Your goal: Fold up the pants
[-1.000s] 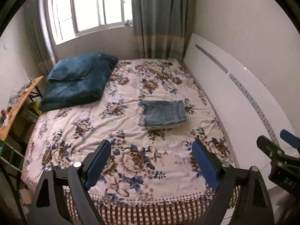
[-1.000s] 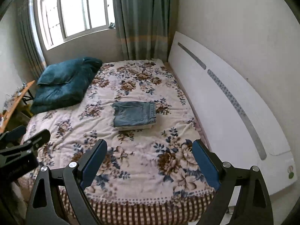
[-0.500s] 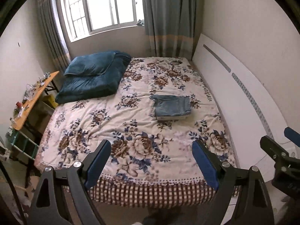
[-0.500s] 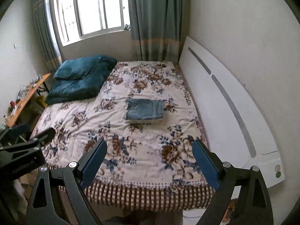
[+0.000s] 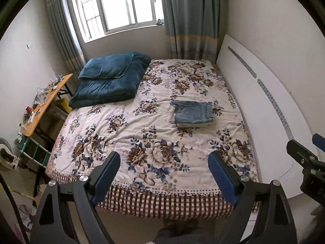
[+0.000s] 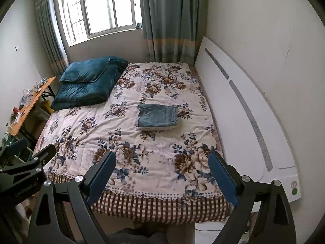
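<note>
The blue denim pants (image 5: 193, 114) lie folded in a compact rectangle on the floral bed cover (image 5: 154, 146), right of the bed's middle; they also show in the right wrist view (image 6: 157, 117). My left gripper (image 5: 164, 166) is open and empty, held back beyond the bed's near edge, far from the pants. My right gripper (image 6: 162, 166) is open and empty, also back from the bed. The right gripper shows at the right edge of the left wrist view (image 5: 308, 158); the left gripper shows at the left of the right wrist view (image 6: 26, 162).
A folded teal duvet (image 5: 110, 79) lies at the bed's far left corner. A white headboard panel (image 5: 264, 109) leans along the right wall. A cluttered wooden side table (image 5: 43, 101) stands left of the bed. A window (image 5: 119, 6) and curtains are behind.
Both grippers have pulled back and up from the bed, so the bed's near edge and the floor now show. The folded pants have not moved. Both grippers stay open.
</note>
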### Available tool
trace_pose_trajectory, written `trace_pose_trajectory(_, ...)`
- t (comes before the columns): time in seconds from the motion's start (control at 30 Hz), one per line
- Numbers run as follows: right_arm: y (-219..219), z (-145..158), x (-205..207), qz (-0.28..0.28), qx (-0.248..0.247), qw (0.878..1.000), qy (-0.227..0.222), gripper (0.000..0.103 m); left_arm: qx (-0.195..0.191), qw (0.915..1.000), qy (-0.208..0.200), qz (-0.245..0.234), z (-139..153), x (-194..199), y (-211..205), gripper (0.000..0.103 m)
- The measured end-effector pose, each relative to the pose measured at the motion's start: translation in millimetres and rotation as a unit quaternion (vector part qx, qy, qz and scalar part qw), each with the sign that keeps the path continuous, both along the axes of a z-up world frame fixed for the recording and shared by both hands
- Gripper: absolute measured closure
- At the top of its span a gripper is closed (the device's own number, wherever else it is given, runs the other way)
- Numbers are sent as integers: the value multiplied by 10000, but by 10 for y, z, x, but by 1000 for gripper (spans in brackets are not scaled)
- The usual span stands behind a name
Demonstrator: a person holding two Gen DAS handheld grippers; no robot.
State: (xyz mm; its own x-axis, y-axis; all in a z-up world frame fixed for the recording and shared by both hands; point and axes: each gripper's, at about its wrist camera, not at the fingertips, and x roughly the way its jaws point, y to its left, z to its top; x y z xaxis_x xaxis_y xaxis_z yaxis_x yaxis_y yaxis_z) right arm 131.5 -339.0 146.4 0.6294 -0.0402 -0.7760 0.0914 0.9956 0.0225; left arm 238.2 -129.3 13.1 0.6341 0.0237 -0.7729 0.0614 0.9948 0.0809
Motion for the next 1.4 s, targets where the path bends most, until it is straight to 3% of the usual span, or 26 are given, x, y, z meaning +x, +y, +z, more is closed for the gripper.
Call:
trace_pose_trajectory(0.43,-4,45,-5,-37,-94,9999,6,9,-210,9998,-25,20,54,-5,59,15)
trace_pose_trajectory(0.5,3,38,2,-23,-71,10000,37,8,-194,9998,-6,12,47,2,64,5)
trace_pose_trajectory(0.7,52,0,27,70,-102,9998,132,7,-174,9998,-73,-11,49,1,63,1)
trace_pose_trajectory(1.4,66,25,198,112,-118,9998,144,5,-270,9996,-98,41,107,62,146,1)
